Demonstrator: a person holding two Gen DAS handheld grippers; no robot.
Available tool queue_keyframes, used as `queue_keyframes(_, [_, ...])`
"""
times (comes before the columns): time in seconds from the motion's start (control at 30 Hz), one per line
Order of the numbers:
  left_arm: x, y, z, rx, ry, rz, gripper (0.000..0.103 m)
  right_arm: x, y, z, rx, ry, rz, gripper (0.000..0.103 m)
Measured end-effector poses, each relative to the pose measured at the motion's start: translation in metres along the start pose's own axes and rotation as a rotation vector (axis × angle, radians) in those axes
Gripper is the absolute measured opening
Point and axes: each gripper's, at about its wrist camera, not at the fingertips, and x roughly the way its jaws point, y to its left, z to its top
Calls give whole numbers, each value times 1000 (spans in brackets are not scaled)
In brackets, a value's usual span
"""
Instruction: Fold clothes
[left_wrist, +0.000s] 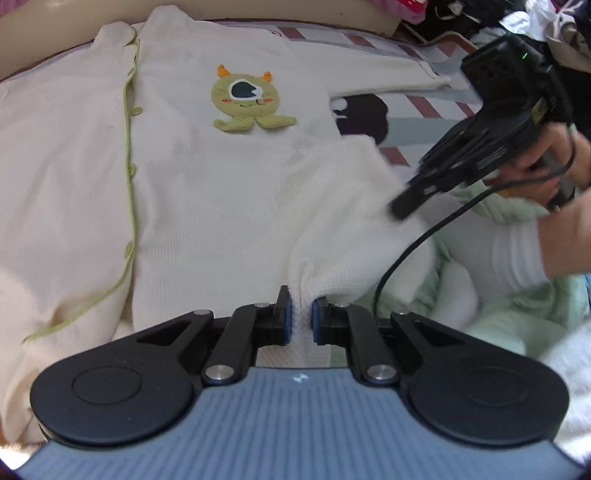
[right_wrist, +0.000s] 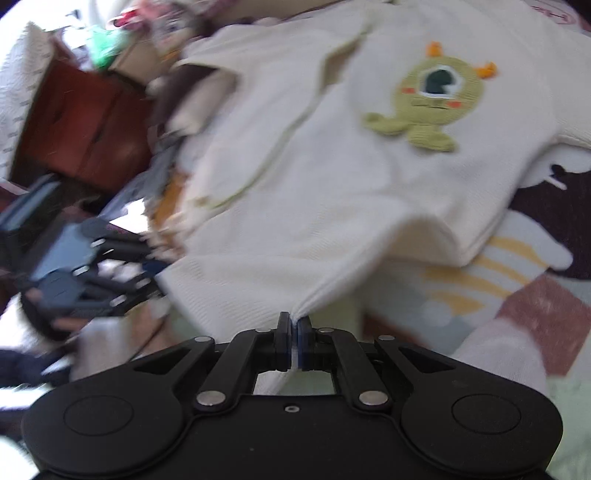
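My left gripper (left_wrist: 300, 320) has its jaws drawn in close on a bunched fold of the cream cardigan (left_wrist: 207, 192), the waffle cloth pinched between the blue pads (left_wrist: 286, 317) at the hem, at six o'clock in my left view. The cardigan lies spread on a patterned bedsheet (left_wrist: 417, 107), filling the middle of that view, with a green one-eyed monster patch (left_wrist: 245, 99) at about twelve o'clock and a line of green buttons (left_wrist: 130, 170) running down the front edge toward nine o'clock. One sleeve (left_wrist: 388, 75) stretches out toward two o'clock. My right gripper (right_wrist: 294, 334) has its jaws all but shut, with a thin corner of the same cardigan's hem nipped between them; the cloth rises from that pinch and lifts off the sheet in a shallow tent. In my left view that right tool shows at three o'clock, dark and blurred, gripped by a hand (left_wrist: 543, 173). Pale green fabric (left_wrist: 517, 306) lies bunched at four o'clock, just beside the cardigan.
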Motion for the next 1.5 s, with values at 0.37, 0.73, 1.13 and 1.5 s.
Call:
queue_keyframes(0.37, [25,2,-21,-68,167,23,41,0,37,-4,-139,198,-191,11])
queue_keyframes(0.73, [-62,116,-23,-294,46,296,80,-31,107,86,-356,-122,-218,47])
queue_keyframes(1.13, [14,130,-10,-135,168,269,3,129,212,91,-803,51,-18,42])
queue_keyframes(1.5, [-23,127,0,-72,98,21,3,159,204,89,-1008,-42,-135,56])
